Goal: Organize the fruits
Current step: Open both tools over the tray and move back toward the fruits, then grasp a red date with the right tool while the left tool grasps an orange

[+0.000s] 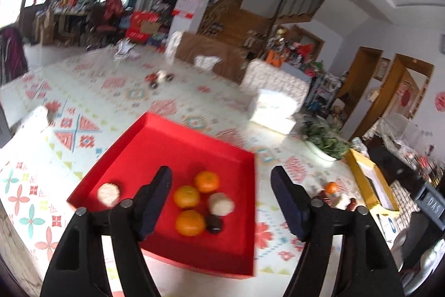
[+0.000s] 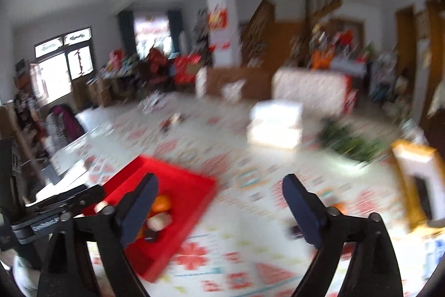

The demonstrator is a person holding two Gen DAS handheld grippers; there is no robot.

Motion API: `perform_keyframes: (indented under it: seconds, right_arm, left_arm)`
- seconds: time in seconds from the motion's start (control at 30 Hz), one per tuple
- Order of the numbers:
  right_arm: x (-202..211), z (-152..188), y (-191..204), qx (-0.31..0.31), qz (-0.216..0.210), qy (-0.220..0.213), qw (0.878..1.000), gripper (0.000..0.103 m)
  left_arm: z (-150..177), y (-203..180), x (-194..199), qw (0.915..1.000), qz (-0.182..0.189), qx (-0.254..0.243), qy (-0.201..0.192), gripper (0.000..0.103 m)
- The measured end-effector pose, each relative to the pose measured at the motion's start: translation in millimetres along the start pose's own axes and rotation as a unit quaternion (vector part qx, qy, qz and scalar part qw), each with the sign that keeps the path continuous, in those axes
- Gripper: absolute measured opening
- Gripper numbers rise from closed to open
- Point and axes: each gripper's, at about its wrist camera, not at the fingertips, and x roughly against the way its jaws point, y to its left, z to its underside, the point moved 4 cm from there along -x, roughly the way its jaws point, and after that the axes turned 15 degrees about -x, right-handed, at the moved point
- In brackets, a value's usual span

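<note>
Patterned floor matting [image 1: 83,130] is spread beneath a red tray [image 1: 155,146], where three oranges [image 1: 186,196], two pale round fruits [image 1: 221,203] and a dark one [image 1: 213,224] are already gathered. One orange [image 1: 331,187] and some dark pieces [image 1: 352,204] are left outside. Both the left gripper [image 1: 219,199] and right gripper [image 2: 219,206] are held wide open, with nothing gripped.
</note>
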Motion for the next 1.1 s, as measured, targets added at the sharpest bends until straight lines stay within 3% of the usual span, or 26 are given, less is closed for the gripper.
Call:
perform_keyframes:
  seconds: [0.07,0.17,0.3,0.43,0.5,0.57,0.63,0.97,1.1]
  right_arm:
    - [33,-9,-18,0.017,0.024,-0.060,0.998,0.103]
    - [56,-14,-46,0.018,0.050,-0.086,0.995,0.103]
    - [49,-8,-103,-0.057,0.074,-0.011,0.996,0.103]
    - [22,17,-153,-0.124,0.085,0.066,0.986,0.101]
    - [10,29,-174,-0.144,0.094,0.090,0.981,0.090]
    - [-3,41,-193,-0.170,0.093,0.121,0.974,0.064]
    - [-15,52,-208,-0.197,0.092,0.147,0.965,0.055]
    - [-64,73,-233,-0.262,0.094,0.185,0.943,0.055]
    - [-70,71,-230,-0.260,0.088,0.183,0.944,0.055]
  left_arm:
    - [-4,-15,7,0.9998,0.007,-0.015,-0.014,0.080]
    - [-7,-41,12,0.9987,0.026,-0.038,-0.025,0.082]
    - [-5,-68,3,0.9972,0.051,-0.054,-0.011,0.083]
    - [4,-85,-11,0.9959,0.064,-0.062,0.016,0.083]
    - [7,-91,-19,0.9951,0.069,-0.065,0.029,0.083]
    - [11,-97,-24,0.9943,0.072,-0.069,0.038,0.083]
    - [14,-102,-32,0.9934,0.076,-0.072,0.047,0.083]
    - [34,-157,-72,0.9805,0.118,-0.124,0.095,0.083]
    - [39,-184,-87,0.9726,0.134,-0.156,0.107,0.083]
